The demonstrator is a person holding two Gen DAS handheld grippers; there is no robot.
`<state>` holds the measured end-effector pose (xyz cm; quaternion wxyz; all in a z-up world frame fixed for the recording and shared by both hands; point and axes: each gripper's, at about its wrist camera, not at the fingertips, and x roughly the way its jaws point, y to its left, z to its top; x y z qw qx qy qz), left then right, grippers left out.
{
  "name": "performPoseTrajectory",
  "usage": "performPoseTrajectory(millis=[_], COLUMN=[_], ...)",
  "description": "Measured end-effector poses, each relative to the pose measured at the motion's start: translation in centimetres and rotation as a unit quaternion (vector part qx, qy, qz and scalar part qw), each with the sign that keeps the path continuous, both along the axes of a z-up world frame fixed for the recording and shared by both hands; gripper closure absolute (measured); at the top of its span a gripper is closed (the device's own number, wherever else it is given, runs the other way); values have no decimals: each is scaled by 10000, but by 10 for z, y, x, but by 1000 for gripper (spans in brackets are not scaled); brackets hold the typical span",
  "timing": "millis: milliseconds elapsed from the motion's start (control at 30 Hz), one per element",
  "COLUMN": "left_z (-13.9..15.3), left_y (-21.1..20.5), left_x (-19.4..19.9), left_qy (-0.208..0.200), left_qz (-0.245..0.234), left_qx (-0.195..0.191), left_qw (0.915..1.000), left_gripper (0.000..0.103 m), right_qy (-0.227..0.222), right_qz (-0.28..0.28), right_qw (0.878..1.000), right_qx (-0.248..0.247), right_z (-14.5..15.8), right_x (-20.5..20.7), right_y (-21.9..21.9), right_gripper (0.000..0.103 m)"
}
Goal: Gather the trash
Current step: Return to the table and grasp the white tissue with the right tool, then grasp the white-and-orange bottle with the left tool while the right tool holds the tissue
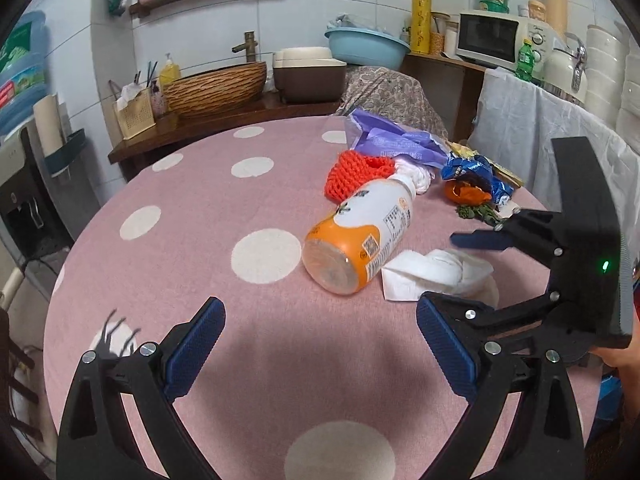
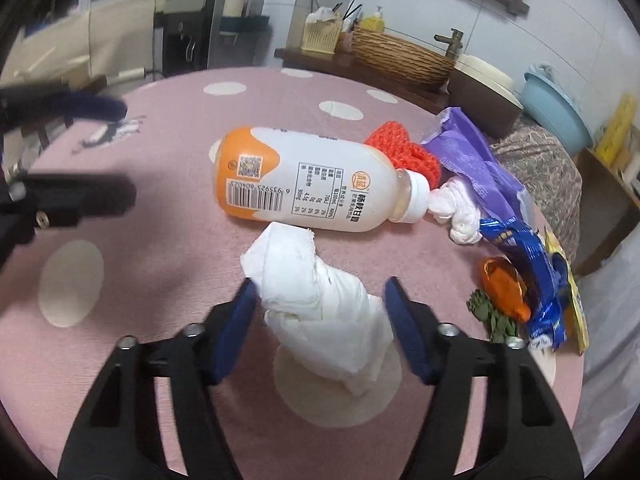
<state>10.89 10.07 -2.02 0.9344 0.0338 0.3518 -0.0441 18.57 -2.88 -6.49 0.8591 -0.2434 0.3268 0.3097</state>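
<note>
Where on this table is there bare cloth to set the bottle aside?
Free: the pink dotted tablecloth left of the bottle, out to the table's left edge, and the strip in front of the open left gripper. Crowded: right of the bottle, with tissue wad, orange knit piece, purple bag, blue wrapper.

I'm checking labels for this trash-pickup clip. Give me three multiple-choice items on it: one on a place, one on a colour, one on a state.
1. Where is the crumpled tissue?
A. between the right gripper fingers
B. on the shelf
C. inside the basin

2. What colour is the bottle base?
A. green
B. orange
C. black

3. How is the left gripper?
A. shut on the bottle
B. shut on the tissue
C. open, holding nothing

Answers: 1 A, both blue pads flank the tissue; 2 B, orange wraps its bottom; 3 C, only tablecloth shows between its fingers.
</note>
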Motion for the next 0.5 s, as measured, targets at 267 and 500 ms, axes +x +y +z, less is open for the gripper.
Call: performPoseTrajectory(millis=[267, 500], left_z=[6, -3], left_y=[-23, -62], left_x=[39, 76], left_qy=[166, 705], left_qz=[-678, -1457], left_qx=[501, 1400], left_qw=[9963, 9768], left_gripper=[8, 8], right_qy=[210, 96], right_qz=[-107, -378], right_qw=[9988, 9965], right_qx=[420, 743], right_z=[10, 29], right_x=[-5, -22], right_y=[-31, -67], right_gripper=[85, 86])
